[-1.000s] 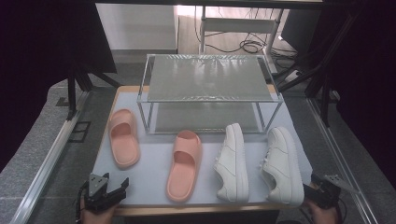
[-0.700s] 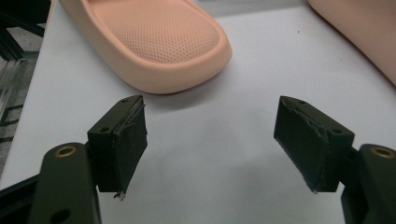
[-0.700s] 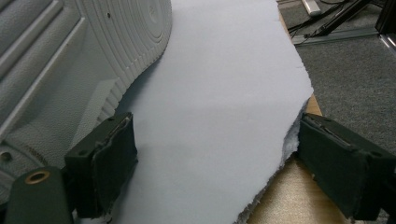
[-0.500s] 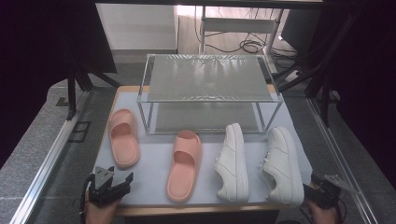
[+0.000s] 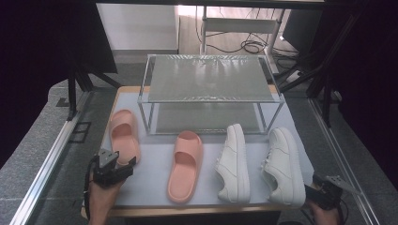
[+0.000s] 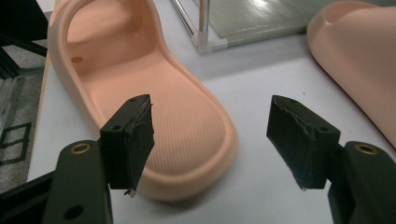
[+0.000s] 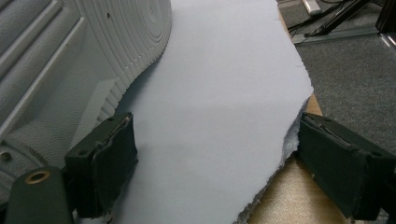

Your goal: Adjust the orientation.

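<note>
The left tool (image 6: 210, 140) is wide open and holds nothing. The pink slipper (image 6: 154, 102) lies flat on the desk (image 5: 155, 164), its heel near the jaws. It looks light and squishy, so pinch the heel rim

A: Left gripper view, what's cut off?
B: Pale pink rubber slide sandal (image 6: 154, 88), strap end runs off the top edge. Second pink slide (image 6: 359, 60) clipped by the right edge, just a side wall.
A: Right gripper view?
B: White lace-up sneaker (image 7: 70, 56), ribbed sole only, rest past the left edge.
A: High view?
B: Right black two-jaw gripper (image 5: 324, 194) at the mat's near right corner; jaws too small to read.
</note>
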Tool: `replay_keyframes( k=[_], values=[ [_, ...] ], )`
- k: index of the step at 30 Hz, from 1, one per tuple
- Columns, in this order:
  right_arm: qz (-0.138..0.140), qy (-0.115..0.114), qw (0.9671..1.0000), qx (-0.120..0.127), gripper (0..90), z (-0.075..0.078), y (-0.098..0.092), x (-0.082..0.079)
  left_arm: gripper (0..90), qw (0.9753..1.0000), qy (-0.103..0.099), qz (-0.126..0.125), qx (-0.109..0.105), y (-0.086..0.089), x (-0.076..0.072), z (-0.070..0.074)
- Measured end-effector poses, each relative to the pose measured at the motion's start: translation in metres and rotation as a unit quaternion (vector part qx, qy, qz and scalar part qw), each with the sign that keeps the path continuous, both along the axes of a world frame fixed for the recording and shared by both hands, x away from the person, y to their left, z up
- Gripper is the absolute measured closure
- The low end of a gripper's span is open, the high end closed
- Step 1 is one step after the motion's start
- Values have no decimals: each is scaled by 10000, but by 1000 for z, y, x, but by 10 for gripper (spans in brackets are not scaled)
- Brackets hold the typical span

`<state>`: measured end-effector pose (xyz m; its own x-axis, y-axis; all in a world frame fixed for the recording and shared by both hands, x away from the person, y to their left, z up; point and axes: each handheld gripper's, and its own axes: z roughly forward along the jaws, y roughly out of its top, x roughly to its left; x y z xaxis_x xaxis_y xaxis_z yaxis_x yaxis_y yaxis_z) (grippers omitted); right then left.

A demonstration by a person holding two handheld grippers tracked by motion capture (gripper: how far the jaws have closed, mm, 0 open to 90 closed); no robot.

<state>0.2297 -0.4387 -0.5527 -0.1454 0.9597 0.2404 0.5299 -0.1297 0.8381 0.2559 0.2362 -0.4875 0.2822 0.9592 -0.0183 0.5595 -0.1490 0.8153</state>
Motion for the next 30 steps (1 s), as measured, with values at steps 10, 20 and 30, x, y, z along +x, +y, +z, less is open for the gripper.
replay_keyframes(
  k=[10,20,30],
  values=[
    [-11,35,10000,13,126,0,0,0,390,9999,106,58,114,2,34,-3],
    [2,21,10000,2,127,0,0,0,444,9996,190,108,153,1,70,-2],
    [6,34,10000,-4,127,1,0,0,500,9991,355,221,70,3,99,-8]
  ],
)
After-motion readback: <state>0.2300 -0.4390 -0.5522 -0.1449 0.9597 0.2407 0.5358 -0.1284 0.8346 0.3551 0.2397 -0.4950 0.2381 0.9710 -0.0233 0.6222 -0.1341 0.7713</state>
